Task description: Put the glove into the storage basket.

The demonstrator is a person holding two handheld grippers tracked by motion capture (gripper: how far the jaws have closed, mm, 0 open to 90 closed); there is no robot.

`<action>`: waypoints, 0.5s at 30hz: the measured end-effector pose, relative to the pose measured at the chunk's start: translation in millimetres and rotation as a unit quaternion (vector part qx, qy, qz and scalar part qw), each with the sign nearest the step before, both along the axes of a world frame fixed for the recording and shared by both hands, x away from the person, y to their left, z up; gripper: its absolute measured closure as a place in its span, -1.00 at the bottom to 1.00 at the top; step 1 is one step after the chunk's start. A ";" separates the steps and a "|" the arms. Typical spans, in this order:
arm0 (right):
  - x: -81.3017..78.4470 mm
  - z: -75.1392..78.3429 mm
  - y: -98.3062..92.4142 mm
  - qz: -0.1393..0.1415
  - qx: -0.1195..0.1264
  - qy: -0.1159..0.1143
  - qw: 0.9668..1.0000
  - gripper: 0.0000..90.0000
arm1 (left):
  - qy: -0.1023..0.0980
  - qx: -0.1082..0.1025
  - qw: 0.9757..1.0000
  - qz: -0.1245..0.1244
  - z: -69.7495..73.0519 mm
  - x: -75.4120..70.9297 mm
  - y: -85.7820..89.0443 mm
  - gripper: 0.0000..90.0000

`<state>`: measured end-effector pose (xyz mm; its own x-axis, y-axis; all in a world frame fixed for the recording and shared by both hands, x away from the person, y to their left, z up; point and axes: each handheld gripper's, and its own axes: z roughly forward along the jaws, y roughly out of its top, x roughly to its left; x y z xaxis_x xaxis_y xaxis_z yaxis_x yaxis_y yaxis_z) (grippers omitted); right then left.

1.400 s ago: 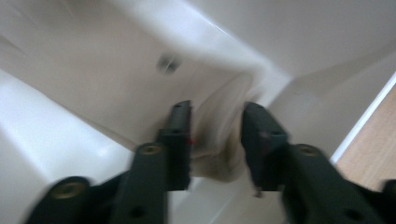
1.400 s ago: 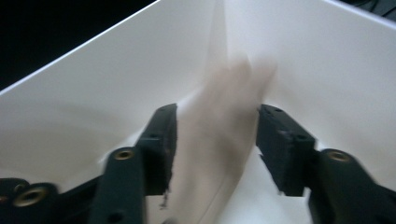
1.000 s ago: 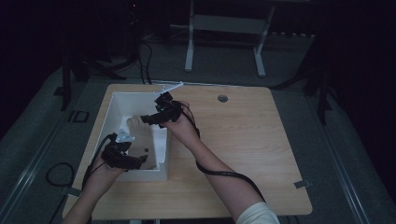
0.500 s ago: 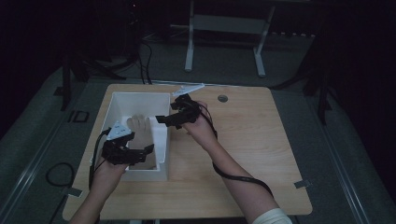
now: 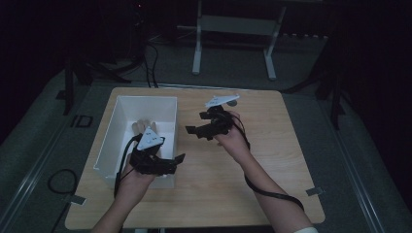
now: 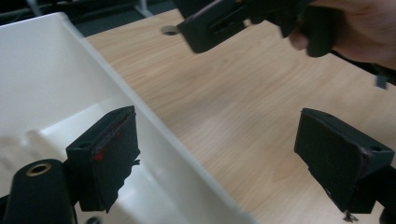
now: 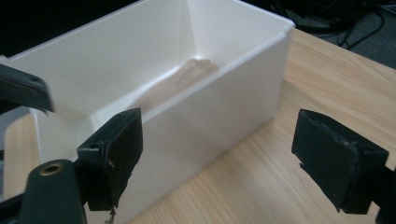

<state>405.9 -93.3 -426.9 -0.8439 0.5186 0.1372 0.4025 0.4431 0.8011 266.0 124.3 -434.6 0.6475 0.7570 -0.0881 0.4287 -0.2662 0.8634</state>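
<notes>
Left claw [image 5: 179, 158], jaws apart and empty, straddles the near right wall of the white bin [image 5: 112, 131] at 8 o'clock on the bench [image 5: 272, 165]. Right claw [image 5: 190, 129], jaws apart, hovers centre-bench facing the bin. A pale wooden object [image 7: 187, 74] lies inside.

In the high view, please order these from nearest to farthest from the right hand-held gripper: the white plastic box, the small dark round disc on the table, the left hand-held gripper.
1. Small dark round disc: just beyond the right hand-held gripper.
2. White plastic box: to its left.
3. Left hand-held gripper: at the box's near corner; close to the box in rank.
</notes>
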 end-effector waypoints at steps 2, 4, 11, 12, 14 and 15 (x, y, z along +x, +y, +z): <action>-1.4 -2.8 -10.3 -0.003 0.001 -0.001 1.000 -0.64 | -0.002 -0.006 1.000 -0.009 1.3 -2.2 -9.1 -0.69; -2.7 -5.5 -20.3 -0.008 0.005 0.001 1.000 -0.63 | -0.002 -0.009 1.000 -0.021 1.4 -3.6 -18.4 -0.68; -11.9 -13.4 -47.7 -0.017 0.003 -0.005 1.000 -0.63 | 0.004 0.001 0.998 -0.063 -7.1 -5.3 -50.7 -0.69; -13.2 -15.3 -51.5 -0.019 0.001 -0.007 1.000 -0.63 | 0.007 0.000 0.998 -0.068 -9.3 -5.0 -54.6 -0.69; -15.7 -19.9 -59.0 -0.018 0.003 -0.006 1.000 -0.63 | 0.009 0.000 0.997 -0.076 -14.3 -4.5 -62.0 -0.69; -16.7 -22.9 -62.3 -0.020 0.002 -0.005 1.000 -0.63 | 0.012 -0.002 0.997 -0.080 -17.2 -4.1 -65.4 -0.69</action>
<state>389.2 -155.6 -449.9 -0.8244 0.5506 0.1308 0.4112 0.4240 0.8069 261.9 58.9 -451.7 0.7576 0.6438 -0.1077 0.4021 -0.3303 0.8540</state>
